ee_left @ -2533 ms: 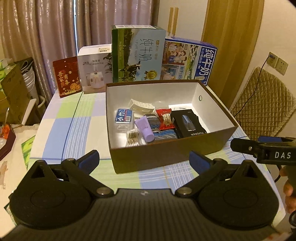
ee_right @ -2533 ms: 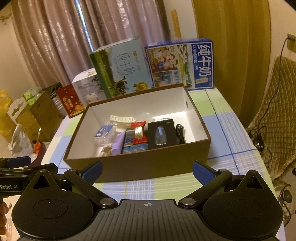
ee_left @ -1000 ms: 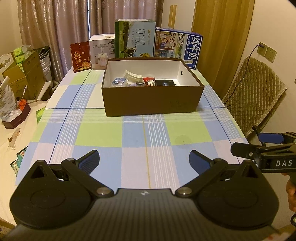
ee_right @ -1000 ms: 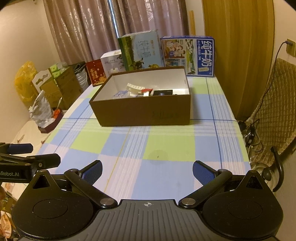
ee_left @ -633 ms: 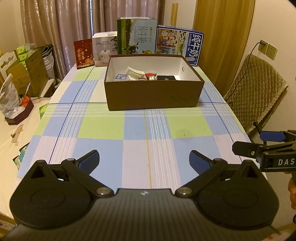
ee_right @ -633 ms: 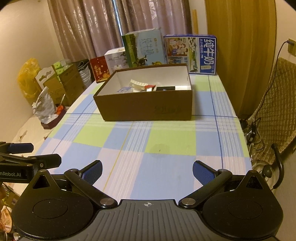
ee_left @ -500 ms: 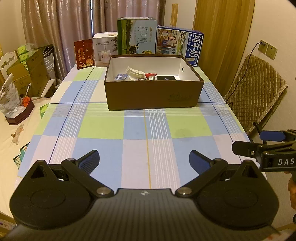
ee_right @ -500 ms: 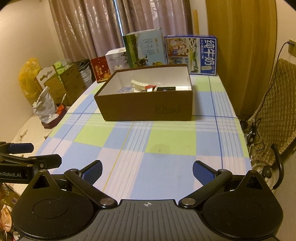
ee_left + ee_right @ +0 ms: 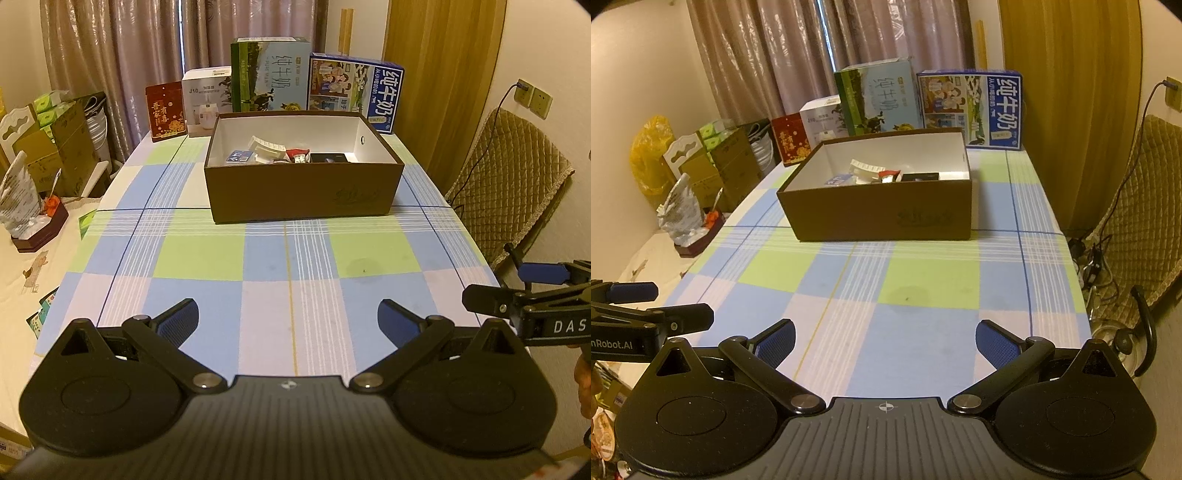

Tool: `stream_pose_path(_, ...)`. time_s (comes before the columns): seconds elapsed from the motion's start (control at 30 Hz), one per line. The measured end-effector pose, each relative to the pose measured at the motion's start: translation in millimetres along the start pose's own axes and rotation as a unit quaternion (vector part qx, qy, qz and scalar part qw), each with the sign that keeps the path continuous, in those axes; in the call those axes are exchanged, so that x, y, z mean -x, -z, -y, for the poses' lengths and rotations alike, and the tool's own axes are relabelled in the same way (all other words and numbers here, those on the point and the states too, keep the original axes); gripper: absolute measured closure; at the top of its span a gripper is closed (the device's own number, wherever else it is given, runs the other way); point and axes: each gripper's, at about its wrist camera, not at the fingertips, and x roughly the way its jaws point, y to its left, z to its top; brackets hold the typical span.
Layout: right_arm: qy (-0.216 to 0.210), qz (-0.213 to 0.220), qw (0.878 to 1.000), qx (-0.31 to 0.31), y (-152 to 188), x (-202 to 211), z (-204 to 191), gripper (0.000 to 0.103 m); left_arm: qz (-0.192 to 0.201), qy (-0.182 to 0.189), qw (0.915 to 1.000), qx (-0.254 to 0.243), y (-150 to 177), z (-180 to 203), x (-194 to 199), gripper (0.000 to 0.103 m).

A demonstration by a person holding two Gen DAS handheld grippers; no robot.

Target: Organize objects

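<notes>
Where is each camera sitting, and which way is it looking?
Left wrist: rides on the left gripper, looking along its open fingers over the checked tablecloth to the brown box; the right gripper pokes in at the right edge.
Right wrist: rides on the right gripper, facing the same box from further right; the left gripper pokes in at the left edge.
Both share the box, the milk cartons behind it and the curtains.

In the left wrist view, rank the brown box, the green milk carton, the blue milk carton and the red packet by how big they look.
Largest to smallest:
1. brown box, though it is nearest the camera
2. green milk carton and blue milk carton: too alike to rank
3. red packet
</notes>
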Motion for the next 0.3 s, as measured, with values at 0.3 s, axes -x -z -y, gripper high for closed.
stream_pose_path(0.3, 0.001, -0.002, 1.0, -0.002, -0.3, -1.5, -0.1, 0.002, 0.002, -0.002, 1.0, -0.003, -2.3, 1.9, -2.1, 0.001)
